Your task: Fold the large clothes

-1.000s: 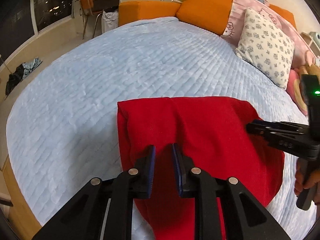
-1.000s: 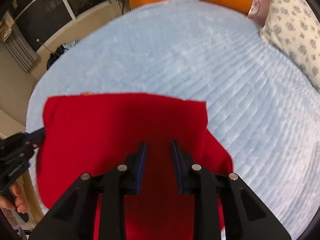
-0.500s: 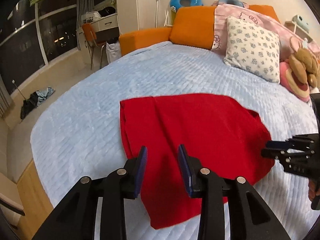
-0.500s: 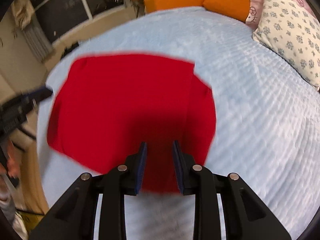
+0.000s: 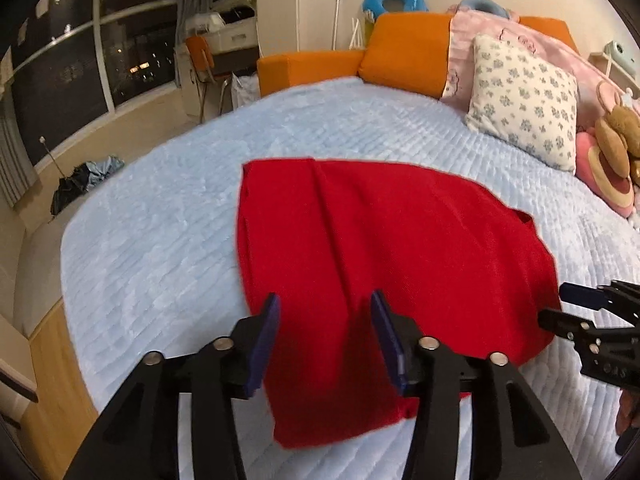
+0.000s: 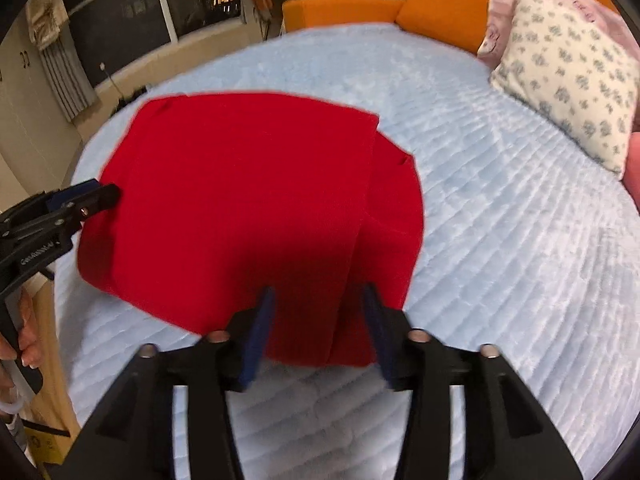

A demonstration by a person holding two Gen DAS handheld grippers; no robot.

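A red garment [image 5: 392,264] [image 6: 248,216] lies folded flat on the pale blue quilted bed [image 5: 168,240] [image 6: 520,216]. My left gripper [image 5: 326,304] hovers over the garment's near left part, its jaws opening with only cloth seen behind the gap, nothing pinched. My right gripper [image 6: 320,300] hangs over the garment's near right edge, jaws also opening and gripping nothing. In the left wrist view the right gripper [image 5: 560,304] shows at the garment's right rim. The left gripper [image 6: 96,194] appears at the garment's left rim in the right wrist view.
Orange cushions [image 5: 404,56], a flowered pillow [image 5: 524,100] [image 6: 572,76] and soft toys [image 5: 612,152] line the bed's far and right sides. A wooden bed frame [image 5: 52,368] and floor with a dark bundle [image 5: 80,184] lie to the left. A hand [image 6: 24,344] holds the left gripper's handle.
Both grippers have drawn back from the garment and their jaws have widened. The garment now lies flat and released, showing more fully in both views.
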